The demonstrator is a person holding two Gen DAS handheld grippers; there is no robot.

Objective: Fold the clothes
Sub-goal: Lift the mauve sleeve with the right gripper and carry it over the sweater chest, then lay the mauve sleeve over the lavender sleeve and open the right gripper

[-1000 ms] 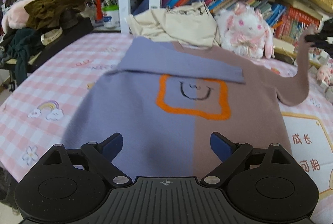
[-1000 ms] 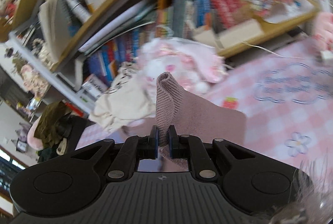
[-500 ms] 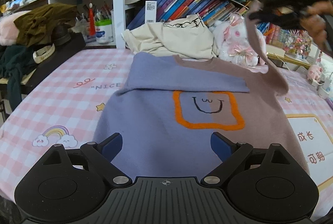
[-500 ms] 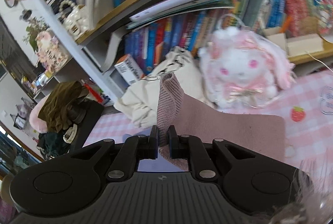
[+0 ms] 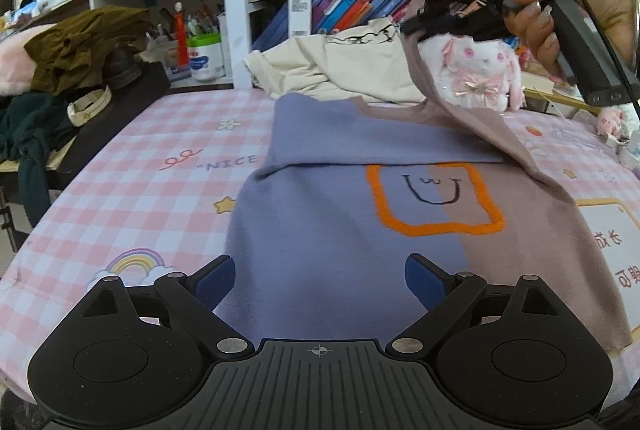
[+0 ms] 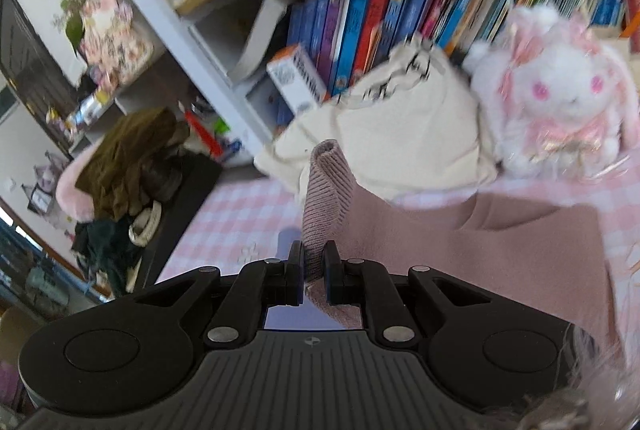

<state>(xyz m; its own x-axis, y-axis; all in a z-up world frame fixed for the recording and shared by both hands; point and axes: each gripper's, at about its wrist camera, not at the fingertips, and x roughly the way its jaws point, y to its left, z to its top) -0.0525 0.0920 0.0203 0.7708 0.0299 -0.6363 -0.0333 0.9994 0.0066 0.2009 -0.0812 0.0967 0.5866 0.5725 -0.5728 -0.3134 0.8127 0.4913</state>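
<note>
Ribbed mauve knit sits pinched between the pressed-together jaws of our right gripper (image 6: 313, 280): it is the cuff of the mauve sleeve (image 5: 472, 110). Our left gripper (image 5: 319, 276) has its jaws spread wide, gripping nothing, and hovers over the sweater's near hem.

Taking the sweater (image 5: 360, 230) as our landmark: it lies flat, front up, its long axis running from the hem by our left gripper away to the collar near the bookshelf. The blue sleeve (image 5: 380, 142) is already folded crosswise over the chest, just above the orange square with the smile. The mauve sleeve rises from the sweater's right shoulder, slanting up to the right gripper, which hangs above the collar end. So the right hand (image 5: 568, 10) is the nearer one, and we judge that the coming move turns on carrying the cuff across the chest, towards the blue side, to lie along the folded blue sleeve.

Under the sweater the surface (image 5: 160, 190) wears a pink checked cloth with printed stars and a rainbow. Beyond the collar lie a cream garment (image 5: 332, 70) and a plush rabbit (image 5: 480, 70), then the bookshelf (image 5: 352, 2); left of the sweater, well apart, dark clothes (image 5: 80, 46) are heaped.
</note>
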